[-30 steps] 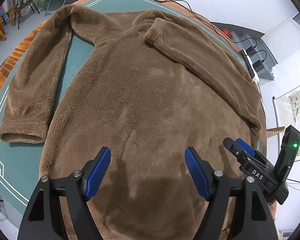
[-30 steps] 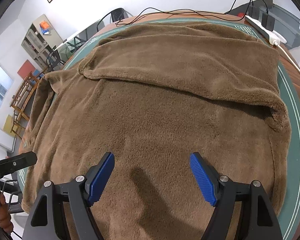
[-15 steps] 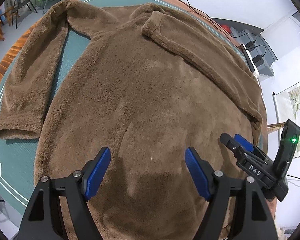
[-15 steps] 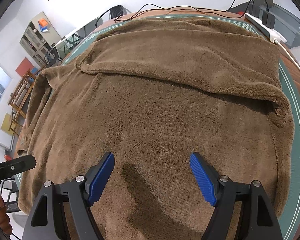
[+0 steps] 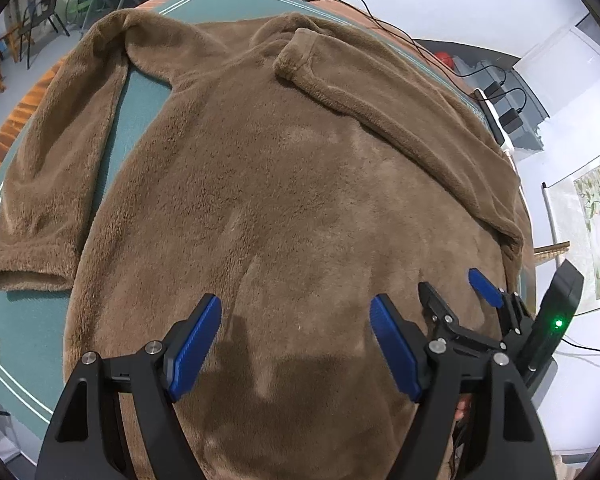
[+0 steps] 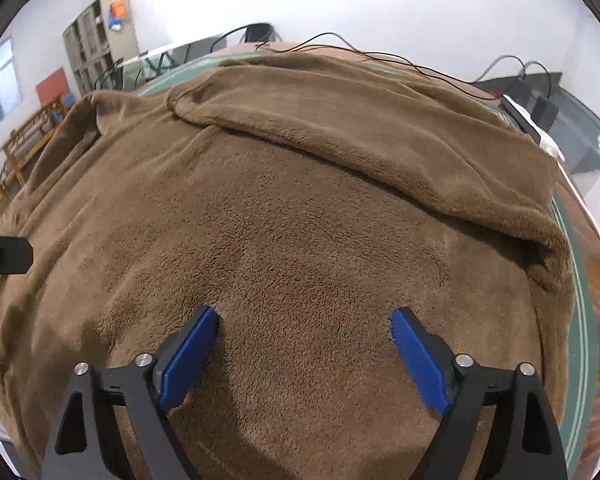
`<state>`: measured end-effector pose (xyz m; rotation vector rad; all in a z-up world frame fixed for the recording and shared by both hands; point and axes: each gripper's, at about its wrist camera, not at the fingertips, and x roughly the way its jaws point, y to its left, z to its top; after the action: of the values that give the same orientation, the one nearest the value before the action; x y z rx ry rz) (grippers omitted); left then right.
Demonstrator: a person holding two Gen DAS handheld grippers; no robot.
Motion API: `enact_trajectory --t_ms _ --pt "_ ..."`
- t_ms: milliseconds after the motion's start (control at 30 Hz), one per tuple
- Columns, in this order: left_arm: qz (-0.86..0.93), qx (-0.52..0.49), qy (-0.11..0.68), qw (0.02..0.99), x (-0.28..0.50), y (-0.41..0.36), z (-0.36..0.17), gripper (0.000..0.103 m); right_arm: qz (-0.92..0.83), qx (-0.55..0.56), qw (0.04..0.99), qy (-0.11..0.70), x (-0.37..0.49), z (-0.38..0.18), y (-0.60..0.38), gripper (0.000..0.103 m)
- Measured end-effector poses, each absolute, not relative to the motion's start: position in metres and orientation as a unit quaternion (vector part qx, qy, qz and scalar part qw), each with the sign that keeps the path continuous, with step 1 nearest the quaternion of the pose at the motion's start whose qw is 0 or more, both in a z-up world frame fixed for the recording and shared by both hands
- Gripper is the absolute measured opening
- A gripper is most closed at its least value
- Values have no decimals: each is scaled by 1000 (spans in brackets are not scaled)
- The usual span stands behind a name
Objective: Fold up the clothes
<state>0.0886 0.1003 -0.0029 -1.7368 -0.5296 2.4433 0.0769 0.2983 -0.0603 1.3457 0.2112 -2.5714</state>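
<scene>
On green mat (image 5: 28,340), brown fleece (image 5: 300,200).

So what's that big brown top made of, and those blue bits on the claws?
The brown top looks like thick plush fleece: its matte, fuzzy pile shows brushed streaks and soft rolled edges. The blue pads on the open right gripper look like ribbed rubber or soft plastic, going by fine grooves across their faces; I can't tell which.

An office-like workroom is suggested by white walls, a shelving cabinet (image 6: 96,44), folding chairs (image 5: 40,20) and a power strip (image 5: 494,120) with cables.
</scene>
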Motion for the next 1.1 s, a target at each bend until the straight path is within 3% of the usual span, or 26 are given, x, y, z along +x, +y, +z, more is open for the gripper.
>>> enact_trajectory --t_ms 67,833,1100 --pt "804 -566 -173 52 88 99 -1 80 -881 454 111 71 77 -63 300 102" --pt "820 -550 -128 92 81 101 14 80 -884 448 106 74 78 -64 300 102" --pt "817 -552 -145 80 85 92 10 80 -884 448 106 75 78 -64 301 102"
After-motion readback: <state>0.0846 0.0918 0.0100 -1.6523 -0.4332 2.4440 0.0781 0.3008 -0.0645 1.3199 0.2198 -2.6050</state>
